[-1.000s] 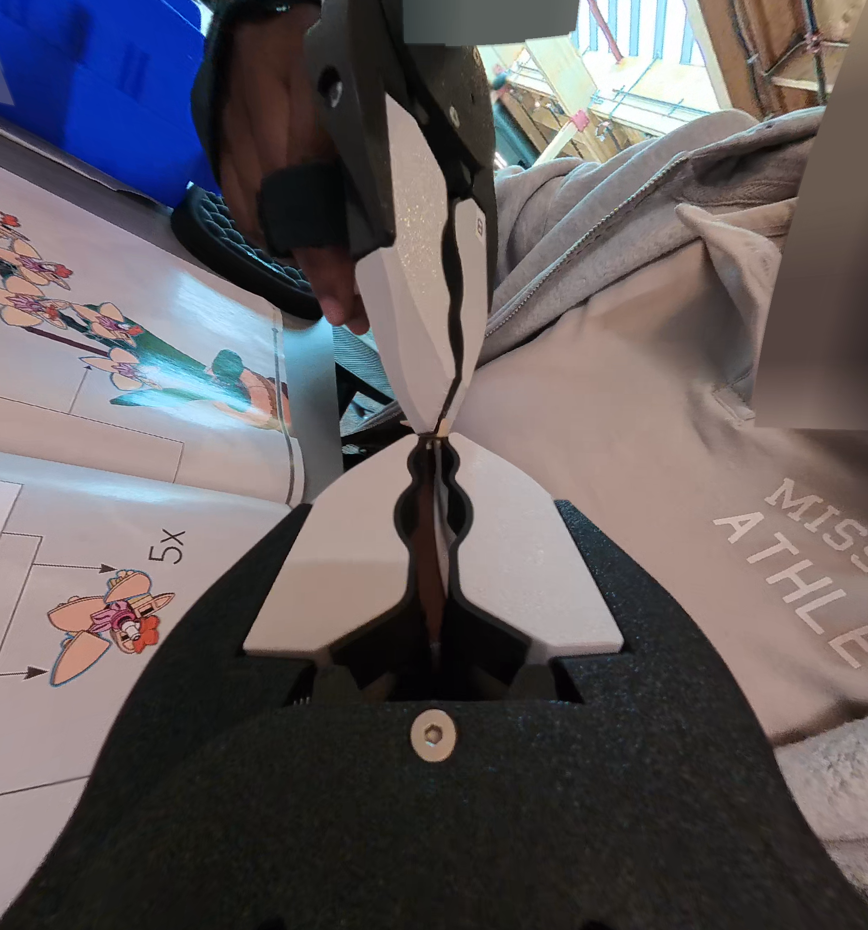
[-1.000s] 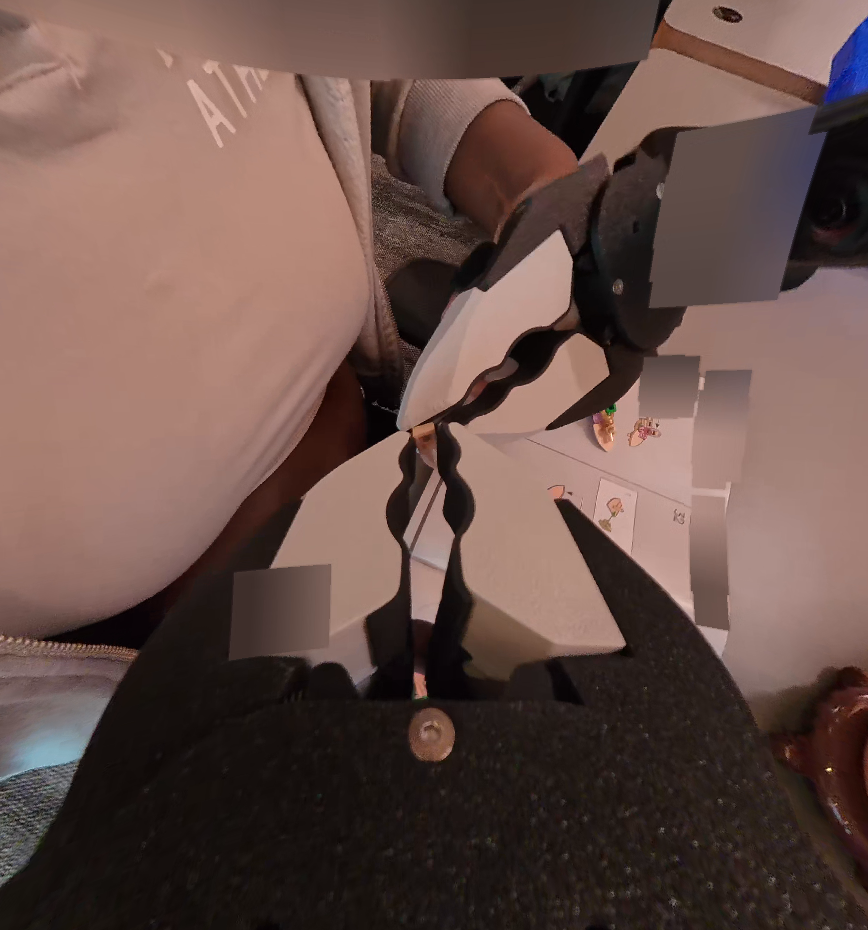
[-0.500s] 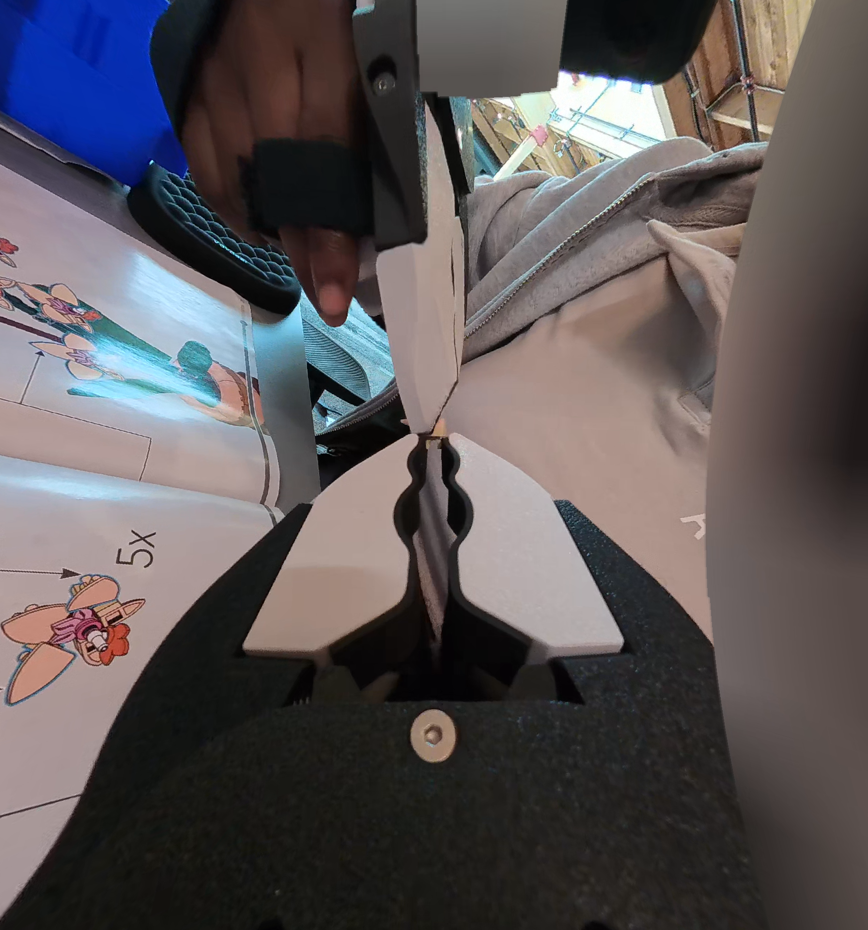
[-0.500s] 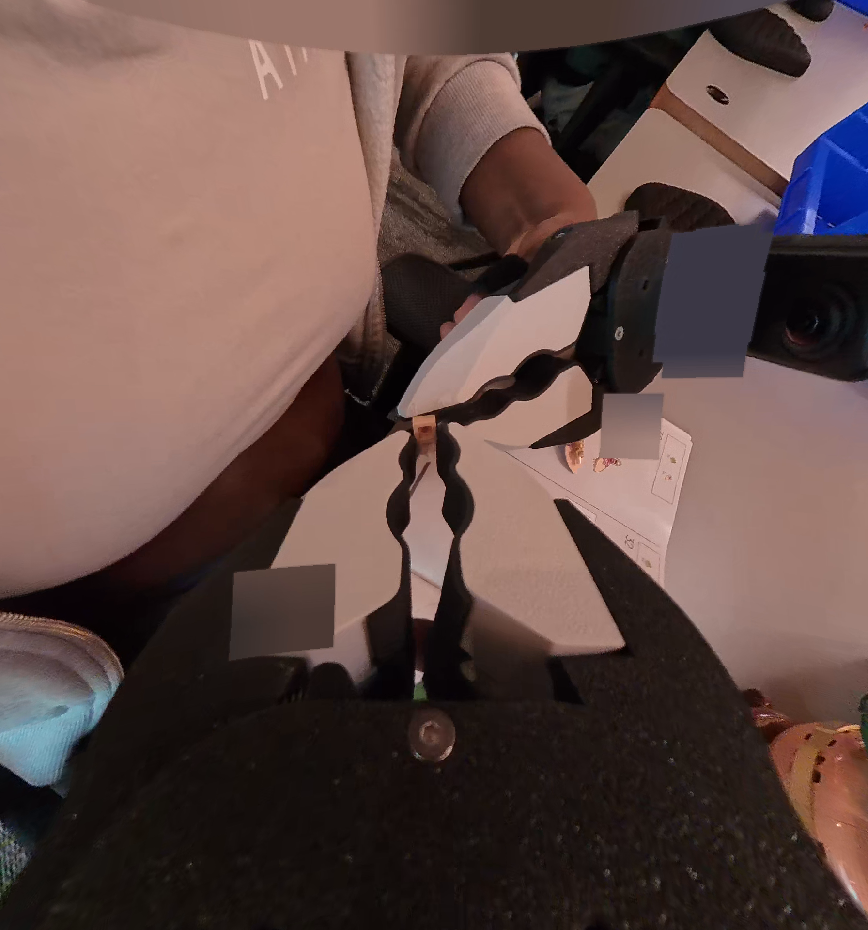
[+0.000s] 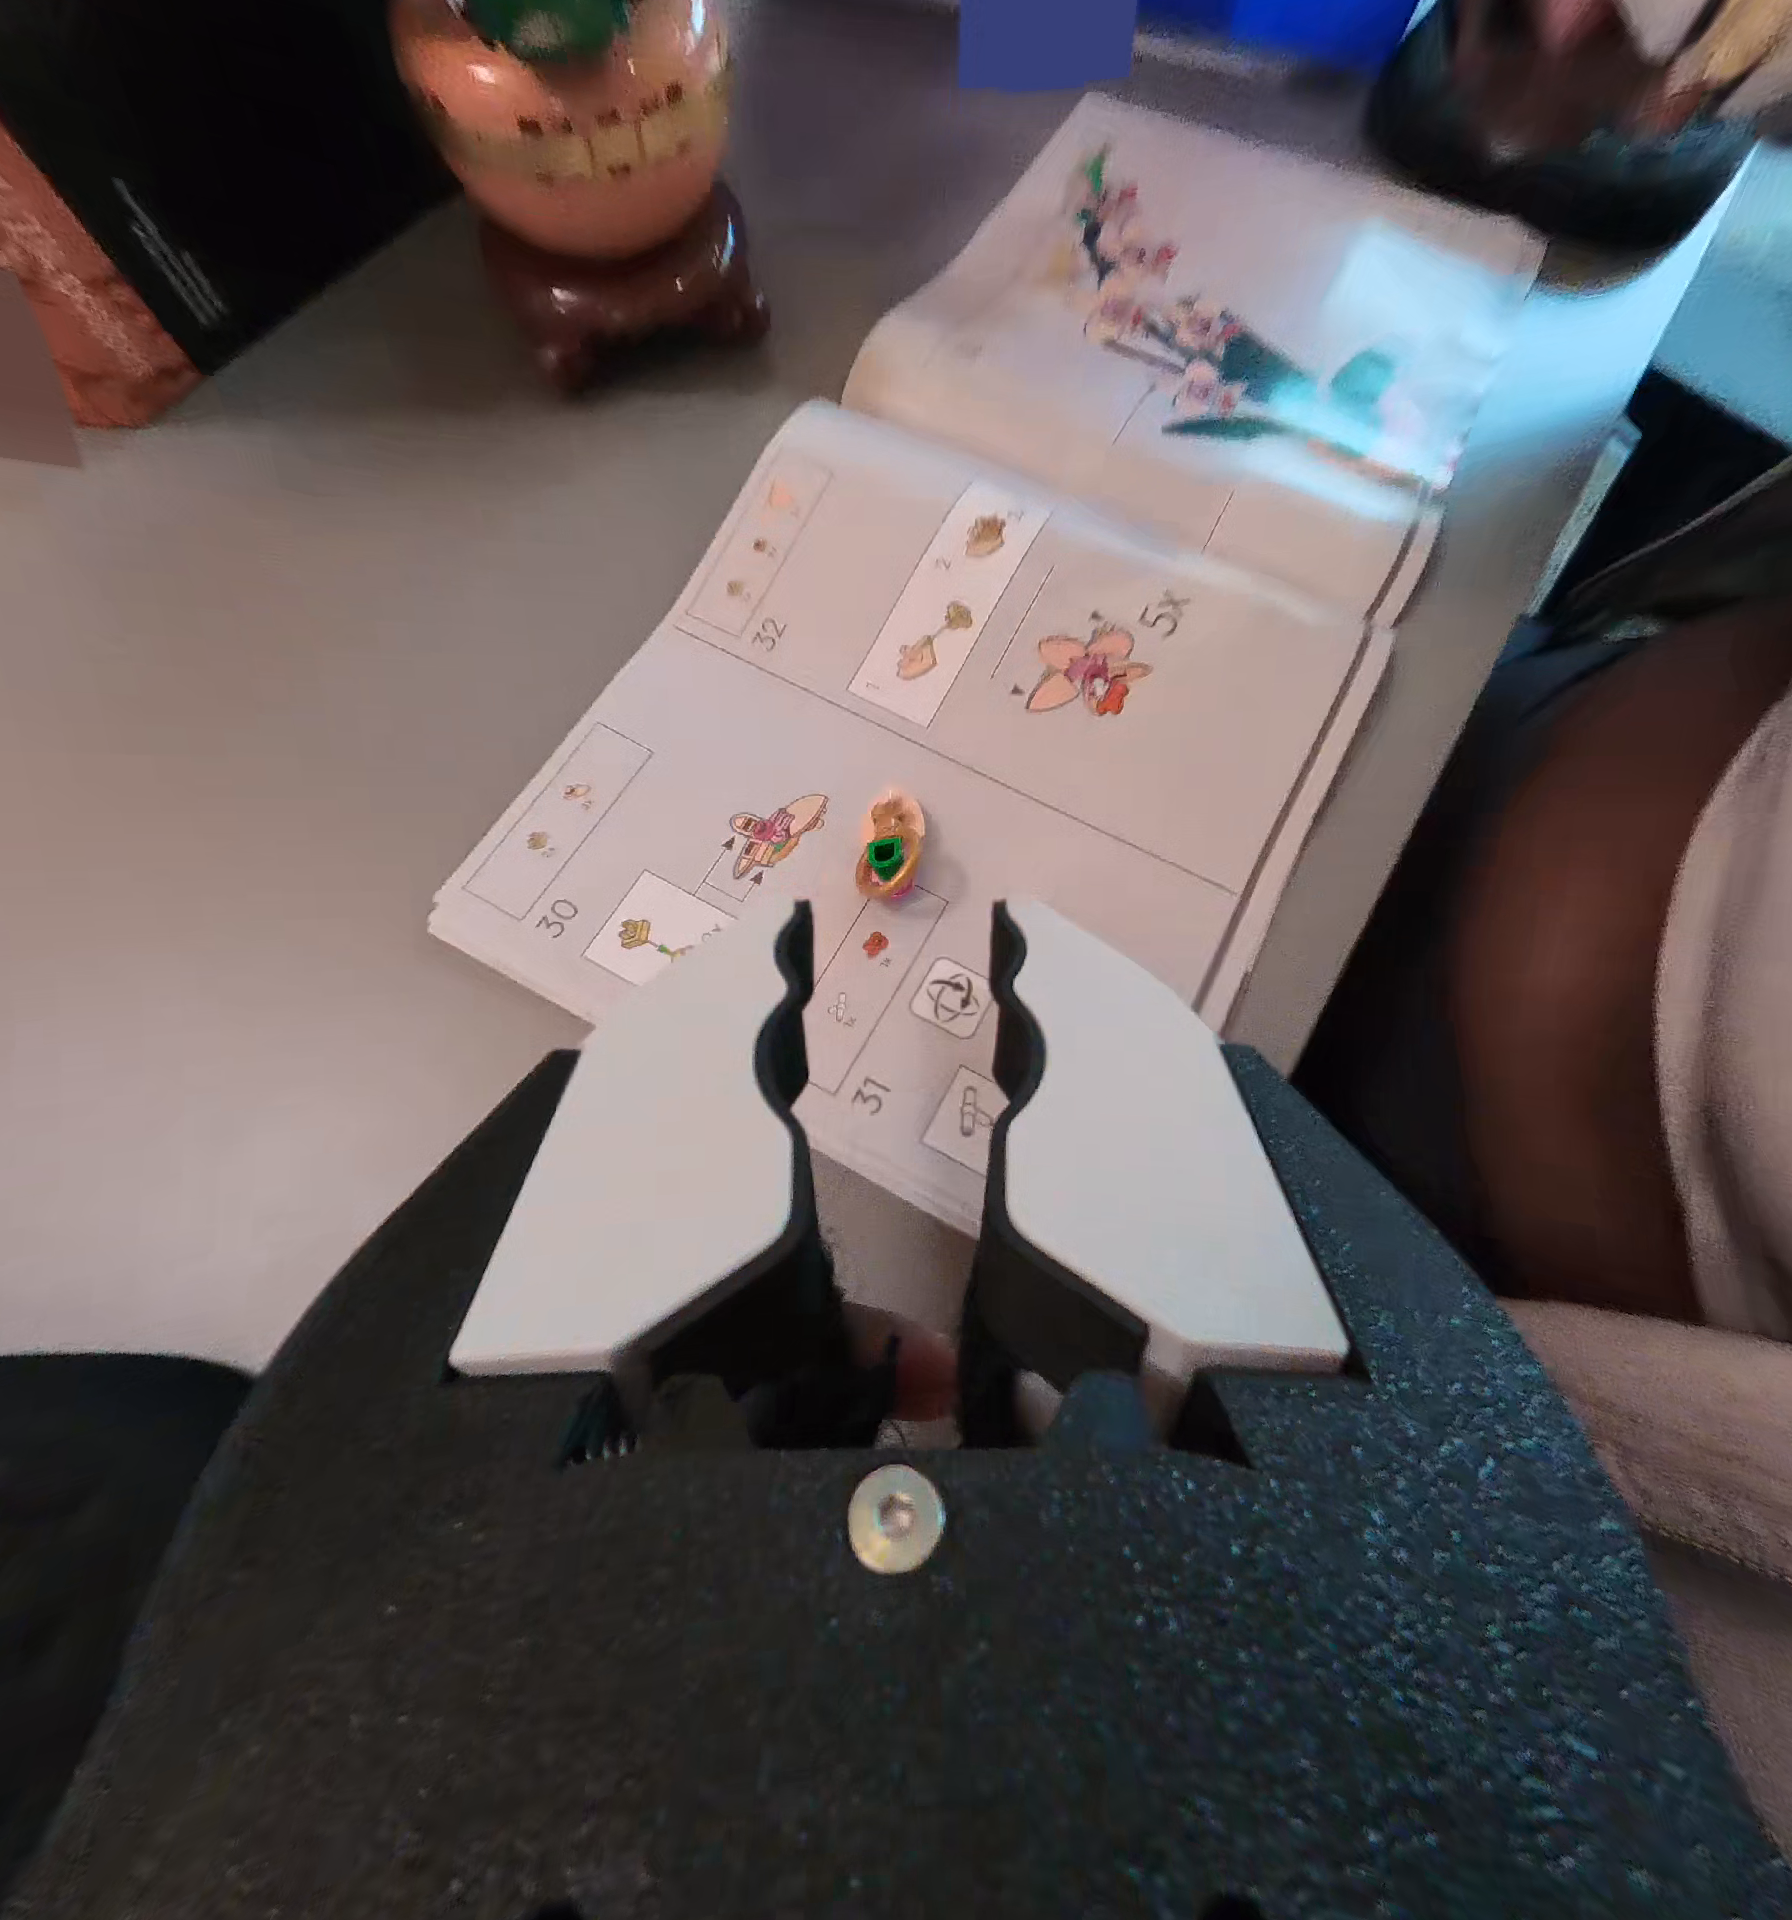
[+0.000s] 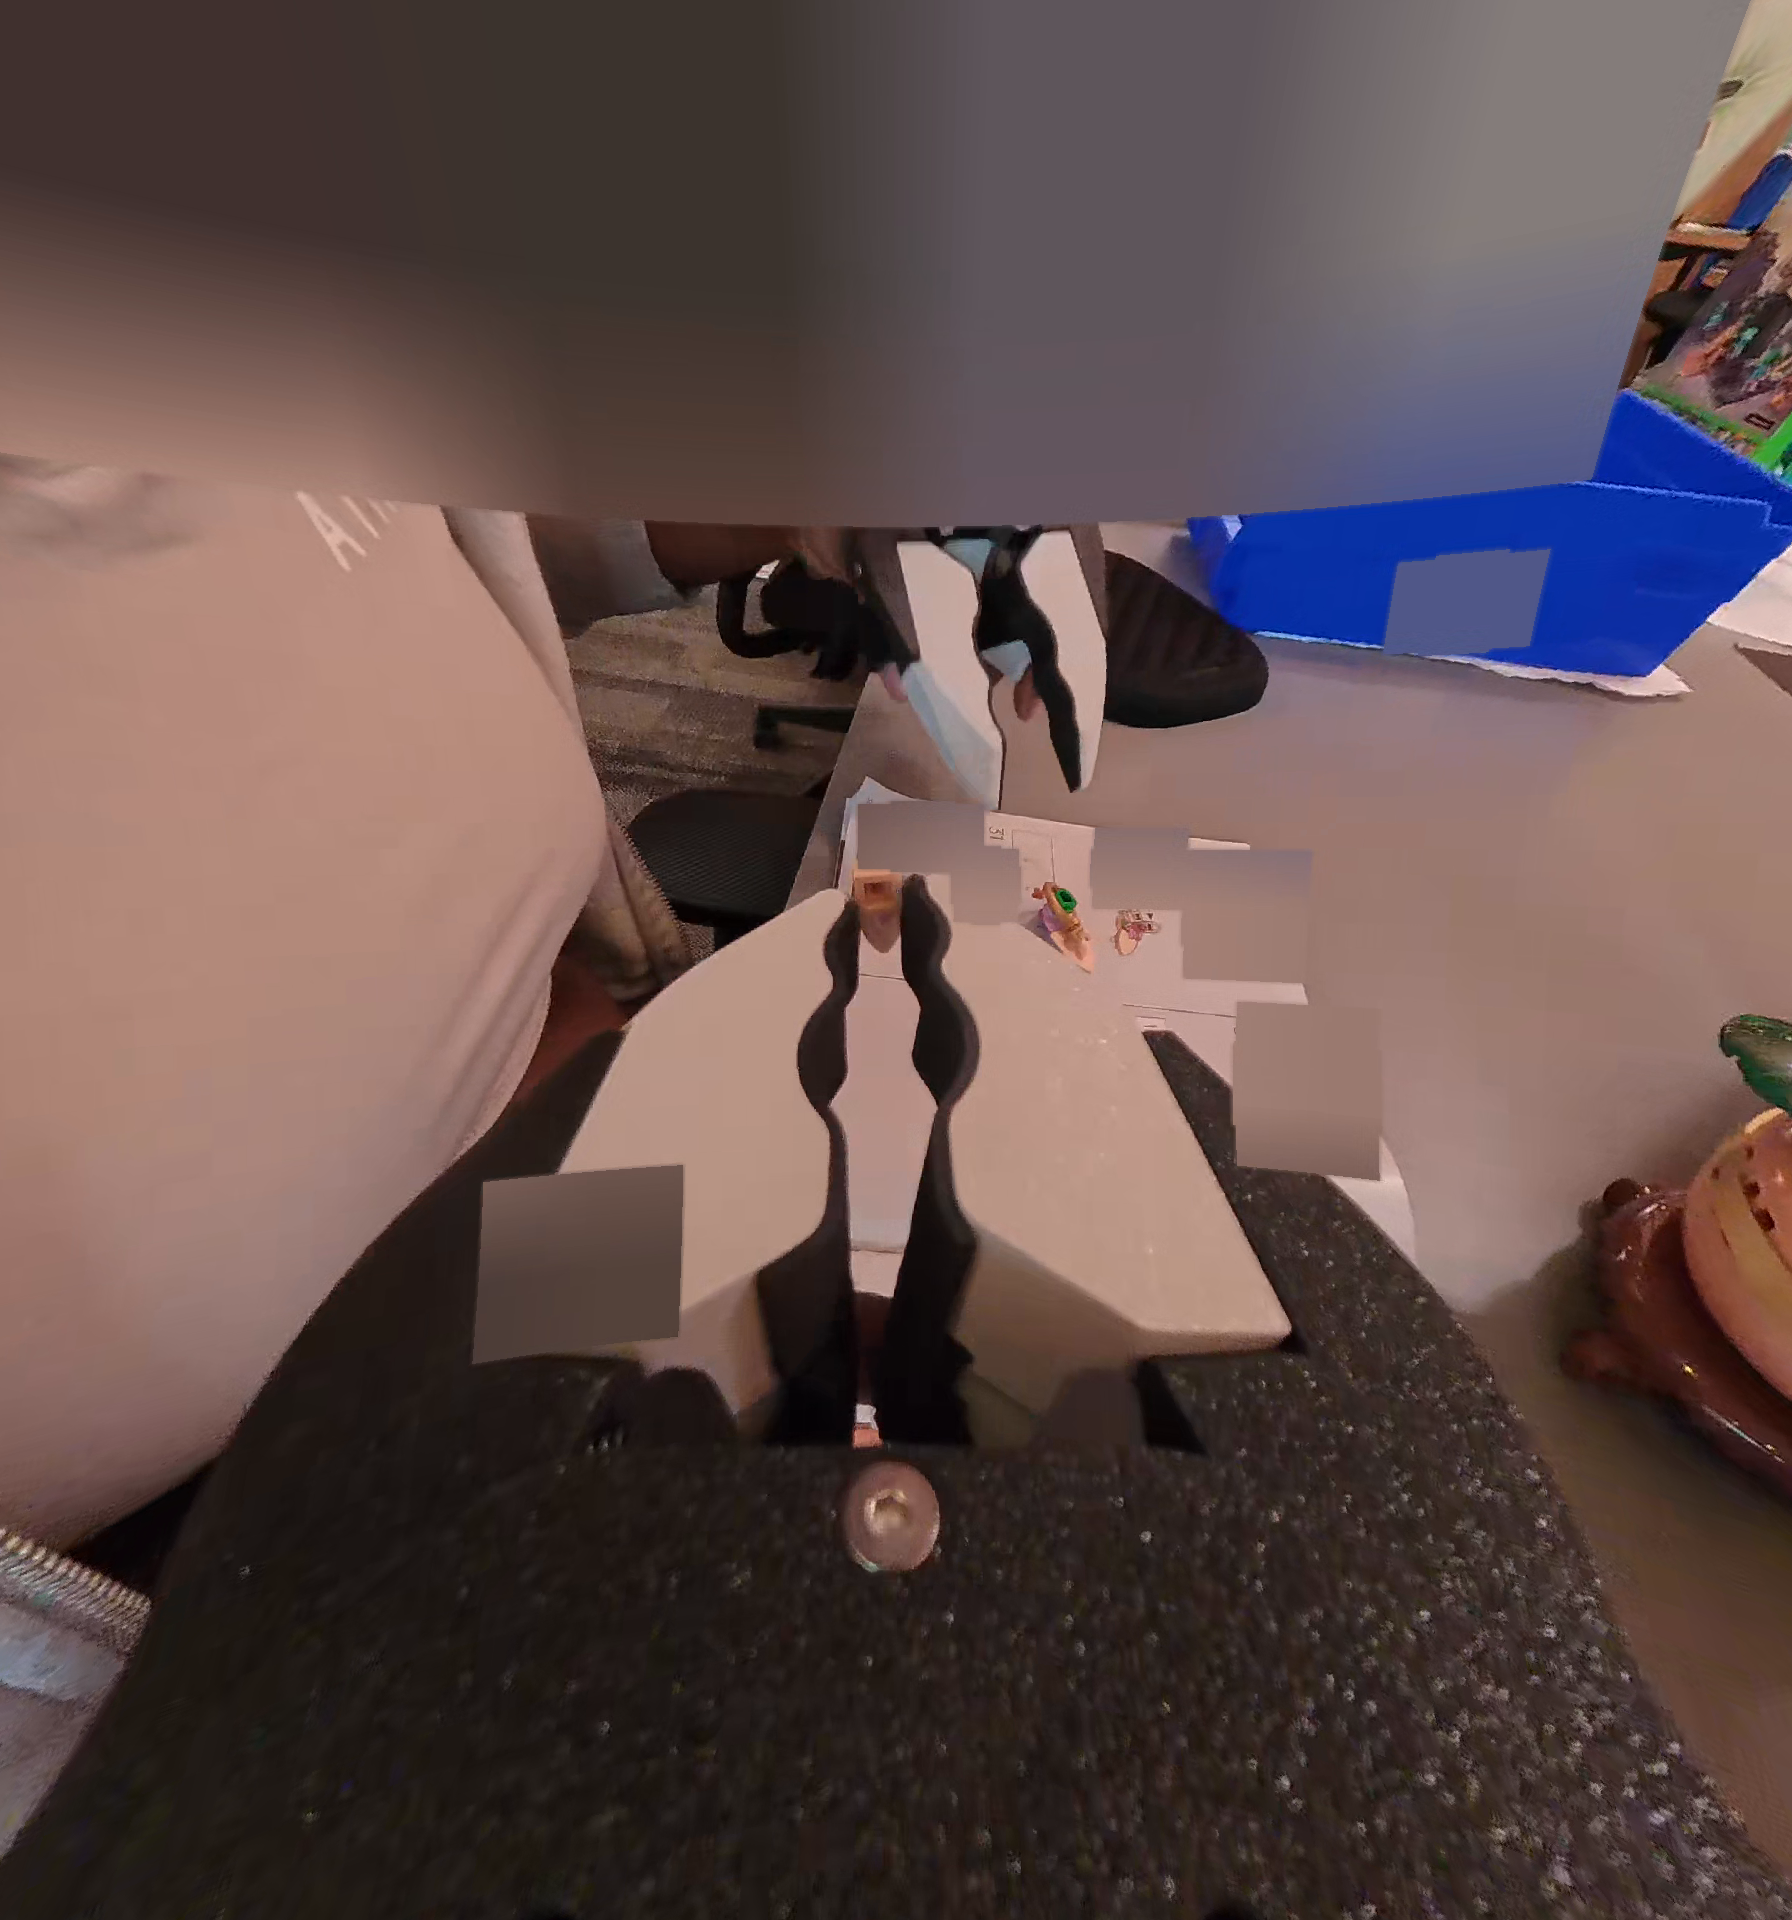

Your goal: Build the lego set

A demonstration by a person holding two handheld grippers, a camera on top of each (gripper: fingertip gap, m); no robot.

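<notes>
The left gripper point(image 5: 899, 925) stood with its jaws wide apart and empty, hanging over the open booklet point(image 5: 985, 748) on the grey table point(image 5: 248, 727). Just ahead of its tips, a small flower piece point(image 5: 889, 854) with a green centre lay on the page. The right gripper point(image 6: 876, 906) was closed narrow on a tiny tan brick point(image 6: 874, 896). I think the flower piece could slide on the glossy paper if one finger touched it first, and the tan brick could twist out, because only the tips pinched it.
</notes>
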